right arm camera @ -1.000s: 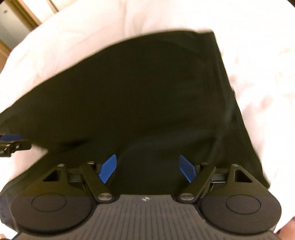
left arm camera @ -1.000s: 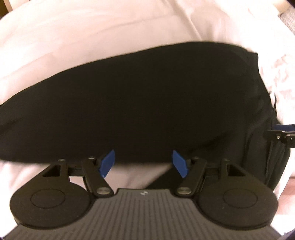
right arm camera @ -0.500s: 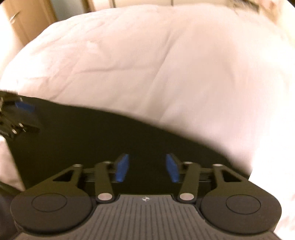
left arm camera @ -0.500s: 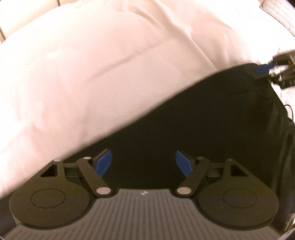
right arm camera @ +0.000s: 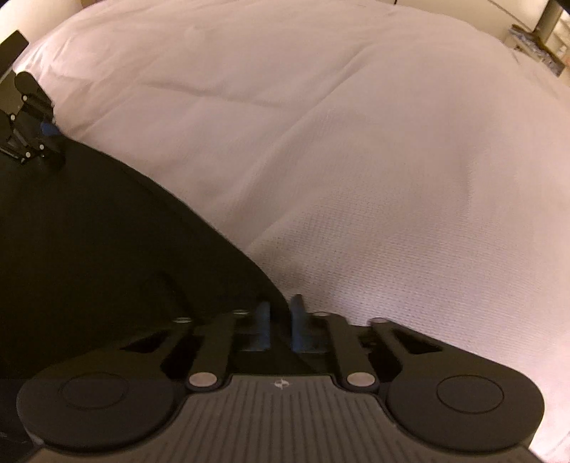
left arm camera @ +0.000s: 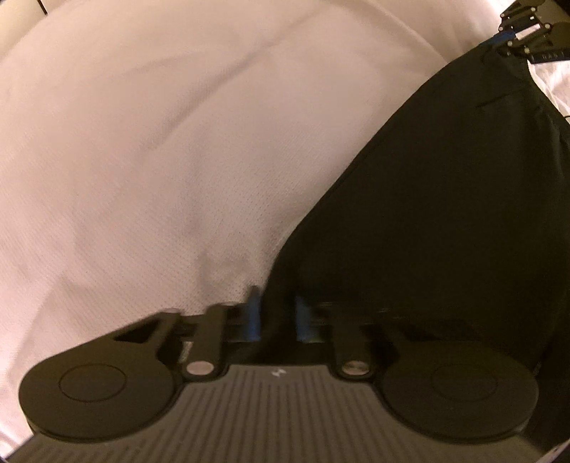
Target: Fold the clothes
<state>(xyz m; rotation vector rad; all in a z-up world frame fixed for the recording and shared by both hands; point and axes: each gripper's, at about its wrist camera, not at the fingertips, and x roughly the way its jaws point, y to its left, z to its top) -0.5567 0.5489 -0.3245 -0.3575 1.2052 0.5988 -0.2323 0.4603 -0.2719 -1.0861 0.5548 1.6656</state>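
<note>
A black garment lies spread on a white bedcover, filling the right side of the left wrist view. My left gripper is shut on its near left edge, with dark cloth pinched between the blue pads. In the right wrist view the same garment fills the left side. My right gripper is shut on its edge at the right corner. Each gripper also shows in the other's view: the right gripper at the cloth's far corner, the left gripper likewise.
The white bedcover stretches wide beyond the garment, softly creased. A dark post and some cluttered items stand past the bed's far right edge. A dark object sits at the far left.
Both grippers went from open above the middle of the garment to its opposite edges and shut on the cloth. The garment now stretches between them.
</note>
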